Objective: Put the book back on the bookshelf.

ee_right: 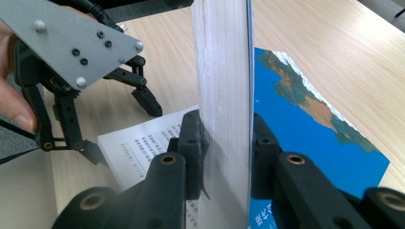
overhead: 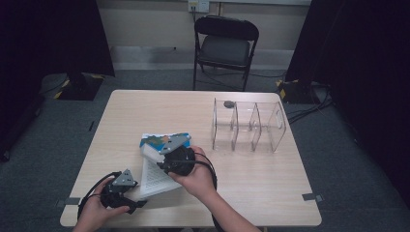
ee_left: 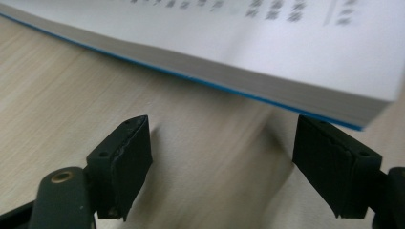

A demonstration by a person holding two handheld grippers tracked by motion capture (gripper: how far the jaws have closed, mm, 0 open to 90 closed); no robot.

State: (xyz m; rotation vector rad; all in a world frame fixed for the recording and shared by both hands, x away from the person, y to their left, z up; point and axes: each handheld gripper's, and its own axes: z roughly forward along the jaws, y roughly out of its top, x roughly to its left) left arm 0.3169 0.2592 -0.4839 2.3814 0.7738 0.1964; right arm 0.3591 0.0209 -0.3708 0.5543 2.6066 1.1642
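Our right gripper (ee_right: 224, 157) clamps a thick block of book pages (ee_right: 224, 86) edge-on, blue cover (ee_right: 310, 157) lying flat beside them on the wooden table (ee_right: 310, 43), our left gripper (ee_right: 119, 126) parted over a printed page (ee_right: 143, 148).

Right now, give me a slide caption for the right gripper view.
Right gripper clamps a book's page block; open left gripper waits beyond.

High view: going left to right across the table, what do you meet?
Left gripper, open at the near left corner → open book with its printed page up → right gripper, shut on a raised block of the book's pages → clear plastic divider rack toward the right side.
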